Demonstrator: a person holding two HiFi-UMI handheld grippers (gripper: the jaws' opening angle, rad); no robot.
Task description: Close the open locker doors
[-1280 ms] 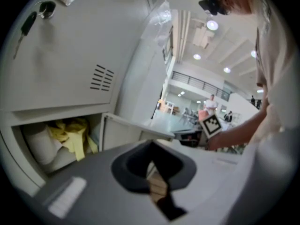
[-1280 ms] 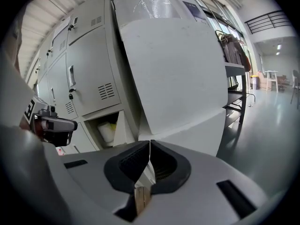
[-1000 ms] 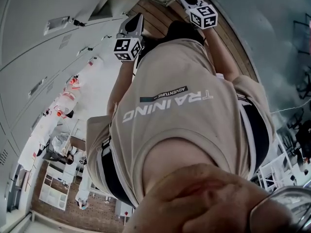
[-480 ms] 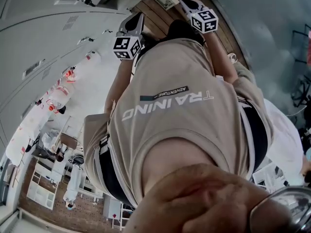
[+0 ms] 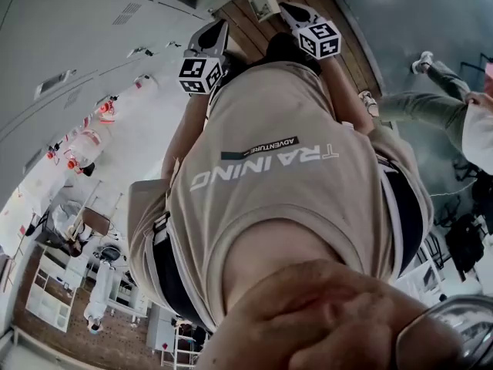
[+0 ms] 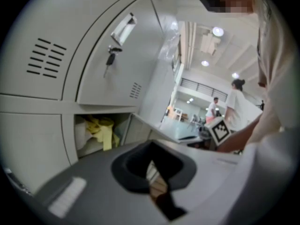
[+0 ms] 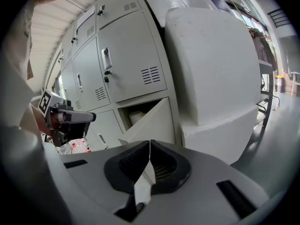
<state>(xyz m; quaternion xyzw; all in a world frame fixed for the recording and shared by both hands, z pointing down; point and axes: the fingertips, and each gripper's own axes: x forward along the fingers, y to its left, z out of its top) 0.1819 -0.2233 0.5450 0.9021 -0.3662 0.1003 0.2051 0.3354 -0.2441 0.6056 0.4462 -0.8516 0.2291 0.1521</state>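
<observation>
right gripper view | right tool (image 7: 149,146) and left tool (image 6: 150,165) both pinched together, empty | open locker door (image 7: 154,122) lower centre, apart from me | i fear yellow cloth (image 6: 104,132) jamming its compartment's door

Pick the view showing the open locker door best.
Right gripper view: the open locker door shows nearly whole, ajar. The left gripper view shows mainly the compartment behind it; the head view only a sliver at the top edge.
</observation>
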